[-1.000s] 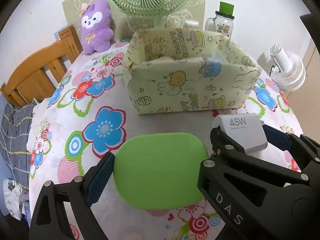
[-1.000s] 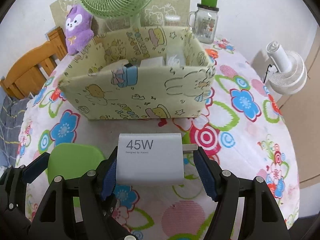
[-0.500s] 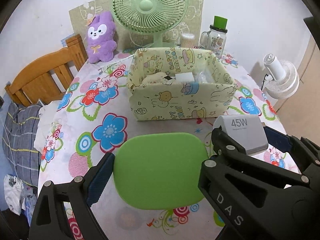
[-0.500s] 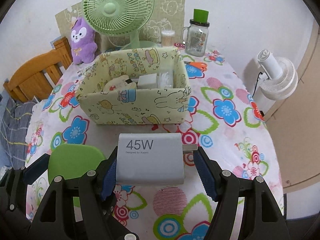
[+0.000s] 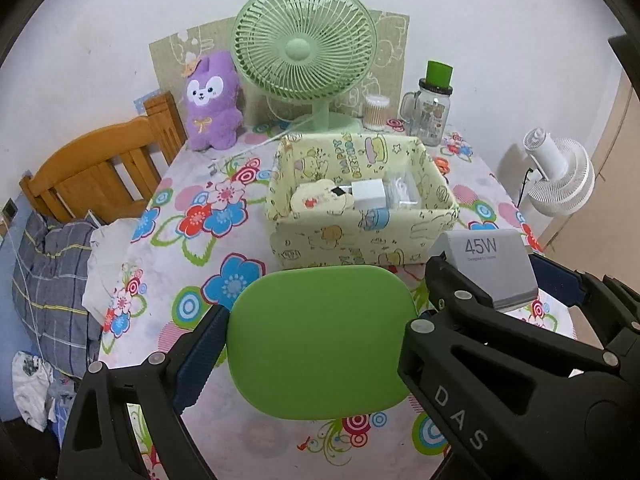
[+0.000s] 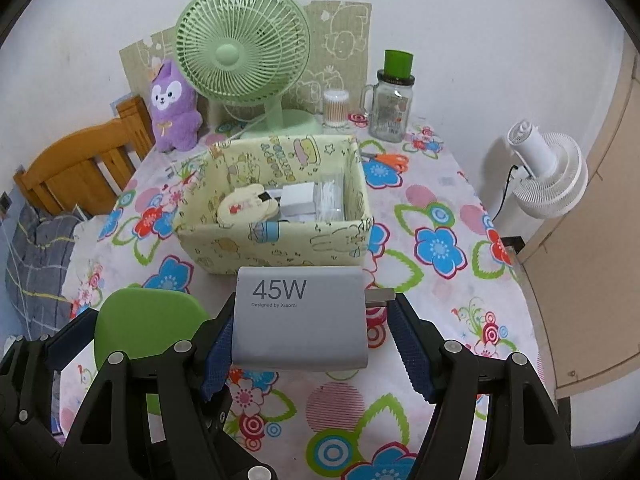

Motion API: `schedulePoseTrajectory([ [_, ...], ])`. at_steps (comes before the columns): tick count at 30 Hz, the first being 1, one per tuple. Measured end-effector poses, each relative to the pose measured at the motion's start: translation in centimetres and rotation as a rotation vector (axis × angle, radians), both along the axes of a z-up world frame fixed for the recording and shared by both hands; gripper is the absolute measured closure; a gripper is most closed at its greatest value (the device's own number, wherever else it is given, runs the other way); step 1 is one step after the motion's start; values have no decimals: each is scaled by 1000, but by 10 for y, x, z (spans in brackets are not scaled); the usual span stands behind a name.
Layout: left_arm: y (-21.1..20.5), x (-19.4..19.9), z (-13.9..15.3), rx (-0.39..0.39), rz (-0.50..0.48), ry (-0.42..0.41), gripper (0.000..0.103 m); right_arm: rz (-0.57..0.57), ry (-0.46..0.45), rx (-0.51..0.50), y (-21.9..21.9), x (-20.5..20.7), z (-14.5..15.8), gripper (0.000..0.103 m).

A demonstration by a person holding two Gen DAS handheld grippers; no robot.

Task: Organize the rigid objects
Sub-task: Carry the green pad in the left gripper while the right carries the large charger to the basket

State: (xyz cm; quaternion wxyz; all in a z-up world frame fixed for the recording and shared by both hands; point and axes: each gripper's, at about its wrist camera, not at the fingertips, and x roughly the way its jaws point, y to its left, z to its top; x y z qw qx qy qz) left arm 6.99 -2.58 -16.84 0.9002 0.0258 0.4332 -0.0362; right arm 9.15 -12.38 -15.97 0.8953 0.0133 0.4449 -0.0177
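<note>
My left gripper [image 5: 320, 336] is shut on a flat green rounded case [image 5: 322, 340], held above the table. My right gripper [image 6: 310, 332] is shut on a grey 45W charger [image 6: 300, 316], also lifted; the charger shows in the left wrist view [image 5: 486, 264] and the green case in the right wrist view [image 6: 144, 328]. A yellow cartoon-print fabric box [image 5: 360, 236] [image 6: 276, 248] sits on the table ahead of both grippers. It holds a cream pouch [image 5: 320, 200], a white cube [image 5: 368, 194] and a clear packet.
A green desk fan [image 5: 304, 56], a purple plush [image 5: 212, 100], a cotton-swab jar and a glass mug with a green lid [image 5: 432, 104] stand at the table's back edge. Orange scissors [image 6: 388, 159] lie behind the box. A wooden chair [image 5: 100, 168] is left, a white fan [image 5: 560, 176] right.
Both grippers have risen and pulled back from the box with their objects still held. The box's inside now shows from above.
</note>
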Motion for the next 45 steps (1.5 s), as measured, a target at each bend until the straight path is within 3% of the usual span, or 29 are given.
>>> schedulePoseTrajectory([
  [24, -9, 27, 56, 12, -31, -70, 8, -42, -68, -2, -8, 23, 56, 29],
  [37, -13, 58, 69, -5, -29, -84, 8, -41, -82, -18, -13, 53, 71, 29],
  [45, -15, 86, 63, -6, -33, -64, 8, -45, -60, -19, -15, 82, 65, 29],
])
